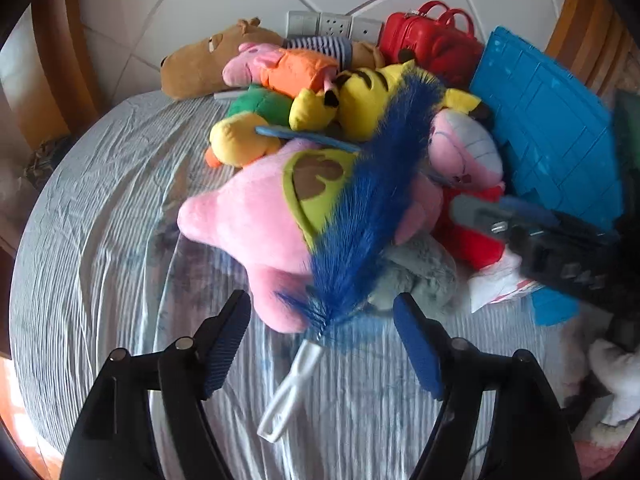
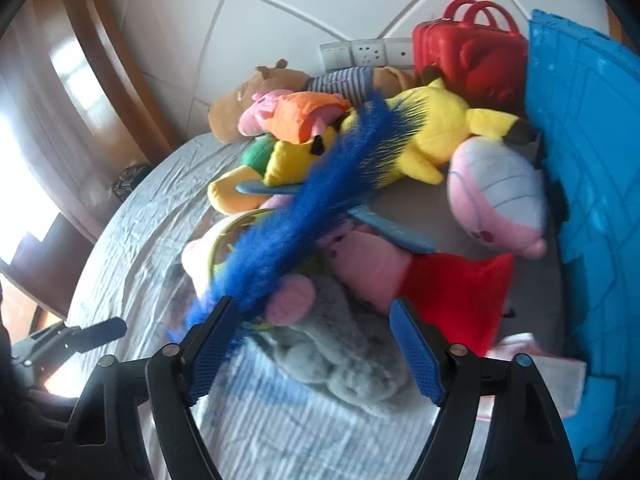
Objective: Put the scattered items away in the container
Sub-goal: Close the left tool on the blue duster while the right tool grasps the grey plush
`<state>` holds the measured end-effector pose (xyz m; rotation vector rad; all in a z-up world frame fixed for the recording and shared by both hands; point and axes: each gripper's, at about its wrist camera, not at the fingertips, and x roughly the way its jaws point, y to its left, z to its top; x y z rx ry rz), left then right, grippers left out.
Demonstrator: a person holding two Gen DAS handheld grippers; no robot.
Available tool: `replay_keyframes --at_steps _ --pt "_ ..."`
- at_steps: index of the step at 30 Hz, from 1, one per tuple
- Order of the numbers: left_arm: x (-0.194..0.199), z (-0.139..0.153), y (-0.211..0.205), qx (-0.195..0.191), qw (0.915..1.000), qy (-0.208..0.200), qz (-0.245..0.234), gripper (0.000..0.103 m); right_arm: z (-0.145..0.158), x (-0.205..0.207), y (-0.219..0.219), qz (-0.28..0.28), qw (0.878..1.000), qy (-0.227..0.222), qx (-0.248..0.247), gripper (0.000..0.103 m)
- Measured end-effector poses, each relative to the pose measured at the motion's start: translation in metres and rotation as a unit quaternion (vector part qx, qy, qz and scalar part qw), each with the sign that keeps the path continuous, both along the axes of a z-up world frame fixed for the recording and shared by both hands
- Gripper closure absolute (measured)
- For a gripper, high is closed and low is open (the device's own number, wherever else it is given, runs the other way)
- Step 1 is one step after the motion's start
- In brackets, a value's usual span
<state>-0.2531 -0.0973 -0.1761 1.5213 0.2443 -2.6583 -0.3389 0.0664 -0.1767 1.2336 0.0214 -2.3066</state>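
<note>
Looked from the left wrist onto a bed [image 1: 100, 220] under a crinkled, pale striped sheet, backed by a white tiled wall [image 1: 160, 0] with a row of sockets [image 1: 332, 26]. Showed a heap of soft toys on the sheet: a brown plush [image 1: 196, 68] at the wall, a yellow plush [image 1: 372, 96] in front of it, a pink star plush [image 1: 248, 216] nearest, a grey plush [image 1: 420, 276] just beside that. Found a blue feather duster [image 1: 368, 208] slanted across the heap, blurred, its white handle [image 1: 288, 392] down between the fingers of the left tongs [image 1: 320, 300]. Held those tongs open, pads apart from the handle on both sides. Caught the blue container [image 1: 552, 128] tilted at the right edge of the heap, a red bag [image 1: 428, 44] behind it, and the dark right tongs [image 1: 560, 248] low in front of it. Looked from the right wrist on the same bed and wall, with window glare at the left. Kept the right tongs [image 2: 312, 306] open above the grey plush [image 2: 344, 352], with nothing pressed between the pads. Saw the feather duster [image 2: 304, 216] running from the yellow plush [image 2: 424, 128] down past the left-hand finger, whether touching it impossible to tell. Placed the container [image 2: 592, 160] along the right side, toys lying beside it on the bed. Glimpsed the left tongs [image 2: 108, 330] low at the left edge.
</note>
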Motion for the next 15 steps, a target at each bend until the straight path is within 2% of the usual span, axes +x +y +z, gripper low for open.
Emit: replay_keyframes --at_steps 7,12,14,15 --pt "-0.021 -0.035 0.012 -0.007 0.9997 -0.02 0.009 0.03 -0.009 -0.003 0.022 -0.006 1.0 -0.008 0.017 0.02" --pt "-0.043 -0.042 0.017 -0.011 0.9998 -0.012 0.008 0.03 -0.028 -0.004 0.023 0.009 0.999 -0.023 0.043 0.02" --pt "-0.05 -0.042 0.019 -0.008 0.9999 -0.009 0.002 0.041 -0.038 -0.005 0.019 0.021 0.998 -0.03 0.056 0.021" --pt "-0.054 -0.043 0.019 -0.007 0.9999 -0.009 -0.001 0.053 -0.043 -0.005 0.017 0.028 0.997 -0.033 0.061 0.021"
